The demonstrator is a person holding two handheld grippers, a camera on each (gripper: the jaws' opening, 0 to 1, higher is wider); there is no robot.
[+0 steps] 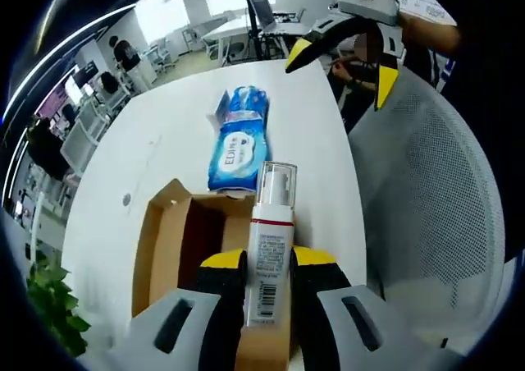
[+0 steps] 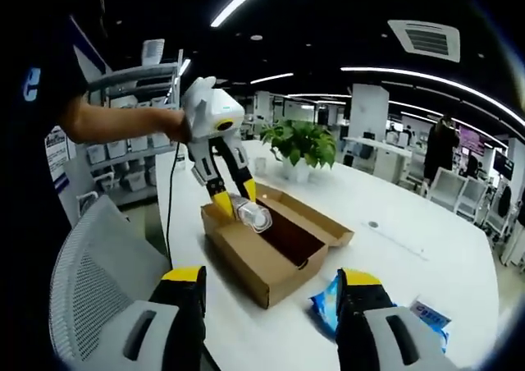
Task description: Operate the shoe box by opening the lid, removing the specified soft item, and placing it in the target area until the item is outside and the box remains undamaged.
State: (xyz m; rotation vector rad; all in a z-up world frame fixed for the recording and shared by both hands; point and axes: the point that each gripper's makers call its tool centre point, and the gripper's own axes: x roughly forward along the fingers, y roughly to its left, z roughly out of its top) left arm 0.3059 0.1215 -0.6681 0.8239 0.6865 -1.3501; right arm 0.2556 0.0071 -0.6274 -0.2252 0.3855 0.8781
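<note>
Left gripper of mine clamps a white pump bottle above the open shoe box, presumably lifting it clear, while my right gripper hangs spread and empty so it stays free near the blue wipes pack on the table.

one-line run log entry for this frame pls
left gripper: shut on pump bottle, over open shoe box | right gripper: open, empty | blue wipes pack: on white table, outside box

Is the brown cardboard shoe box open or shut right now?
Open: the brown cardboard shoe box has its lid folded back, its dark inside exposed, while the left gripper holds a white pump bottle over it.
</note>
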